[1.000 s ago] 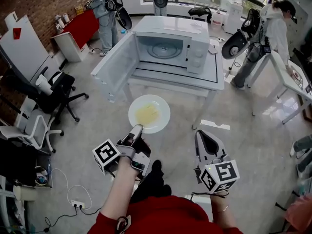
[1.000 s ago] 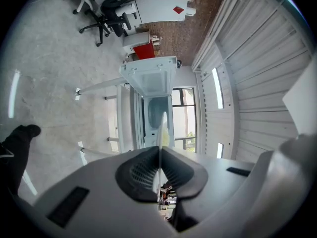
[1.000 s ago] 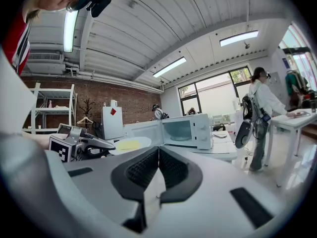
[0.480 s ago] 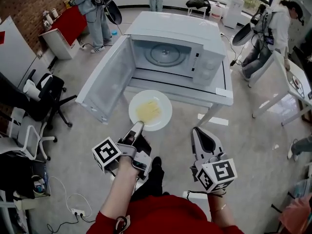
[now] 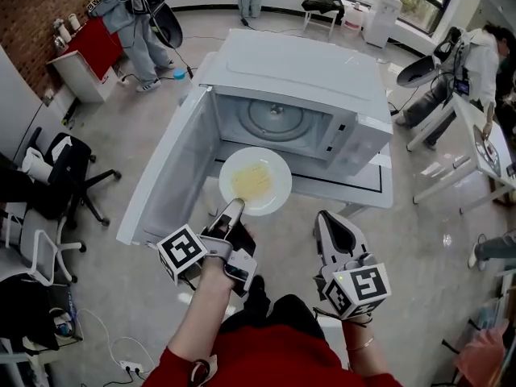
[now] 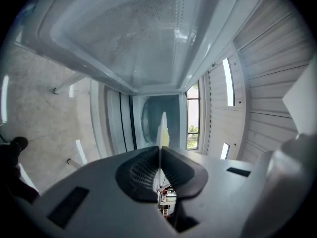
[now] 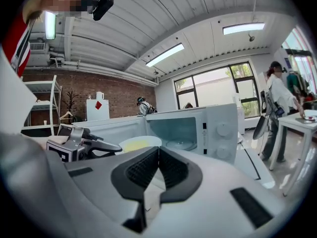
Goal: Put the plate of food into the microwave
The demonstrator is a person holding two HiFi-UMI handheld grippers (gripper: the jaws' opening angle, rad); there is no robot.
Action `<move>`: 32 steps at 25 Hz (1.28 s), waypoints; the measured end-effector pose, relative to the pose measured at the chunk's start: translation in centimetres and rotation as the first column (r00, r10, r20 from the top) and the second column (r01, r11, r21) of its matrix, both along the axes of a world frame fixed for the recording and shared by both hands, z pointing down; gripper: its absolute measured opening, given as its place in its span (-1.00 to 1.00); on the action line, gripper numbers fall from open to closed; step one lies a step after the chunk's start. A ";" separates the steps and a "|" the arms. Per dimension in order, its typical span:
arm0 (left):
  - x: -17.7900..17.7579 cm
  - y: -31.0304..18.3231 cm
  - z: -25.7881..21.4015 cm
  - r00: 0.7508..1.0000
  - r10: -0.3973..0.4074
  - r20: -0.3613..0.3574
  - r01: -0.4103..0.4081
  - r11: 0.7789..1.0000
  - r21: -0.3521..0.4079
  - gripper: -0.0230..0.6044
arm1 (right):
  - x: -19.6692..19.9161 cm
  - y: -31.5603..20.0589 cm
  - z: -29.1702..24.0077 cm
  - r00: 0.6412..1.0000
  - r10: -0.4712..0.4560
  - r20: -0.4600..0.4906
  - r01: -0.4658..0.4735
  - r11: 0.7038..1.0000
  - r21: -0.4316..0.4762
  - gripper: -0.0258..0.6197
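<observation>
A white plate [image 5: 255, 181] with yellow food hangs level just before the open microwave's [image 5: 278, 119] mouth. My left gripper [image 5: 234, 209] is shut on the plate's near rim. In the left gripper view the plate [image 6: 162, 125] shows edge-on, clamped between the jaws of the left gripper [image 6: 159, 150], with the cavity straight behind it. The microwave door [image 5: 165, 180] stands swung out to the left. My right gripper [image 5: 331, 219] stays to the right of the plate, shut and empty. The right gripper view shows the right gripper [image 7: 158, 150], the plate [image 7: 140, 143] and the cavity [image 7: 178, 130] beyond.
The microwave stands on a white table [image 5: 381, 193]. Office chairs [image 5: 60, 172] are at the left, and another white table [image 5: 476, 147] is at the right. People with gear stand at the back left [image 5: 129, 10] and back right [image 5: 476, 63]. Cables lie on the floor.
Both grippers and the plate have come much nearer to the microwave; the plate now hangs over the table's front edge before the cavity. The grip on the plate is unchanged.
</observation>
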State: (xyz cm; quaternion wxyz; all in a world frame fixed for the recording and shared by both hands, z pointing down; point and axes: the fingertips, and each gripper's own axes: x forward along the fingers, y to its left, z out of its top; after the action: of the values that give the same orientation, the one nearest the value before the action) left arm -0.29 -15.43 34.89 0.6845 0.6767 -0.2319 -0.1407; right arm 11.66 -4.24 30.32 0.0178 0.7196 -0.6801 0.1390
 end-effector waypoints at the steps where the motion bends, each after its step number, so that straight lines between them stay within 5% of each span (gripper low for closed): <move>1: 0.5 -0.5 -0.1 1.000 -0.001 -0.016 0.001 1.000 -0.004 -0.86 | 0.3 -0.5 0.1 1.000 0.002 -0.001 -0.002 1.000 -0.004 -0.87; 9: 3.4 -3.9 2.5 0.997 -0.001 0.076 0.001 1.000 0.001 -0.86 | 2.8 -4.0 1.3 1.000 -0.014 -0.024 0.013 0.999 -0.039 -0.87; 23: 11.4 -12.0 5.0 0.996 -0.079 0.036 0.076 0.992 0.097 -0.86 | 5.0 -11.2 6.2 0.990 -0.108 -0.087 0.103 0.993 -0.062 -0.87; 32: 15.4 -16.3 4.7 0.994 -0.080 0.071 0.071 0.990 0.121 -0.86 | 5.1 -15.0 6.6 0.985 -0.118 -0.123 0.114 0.993 -0.034 -0.87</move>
State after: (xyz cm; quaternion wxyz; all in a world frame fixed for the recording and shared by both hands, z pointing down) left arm 15.09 -31.68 39.64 0.6280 0.7117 -0.2744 -0.1542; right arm 16.74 -19.22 36.91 0.0781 0.6858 -0.7164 0.1018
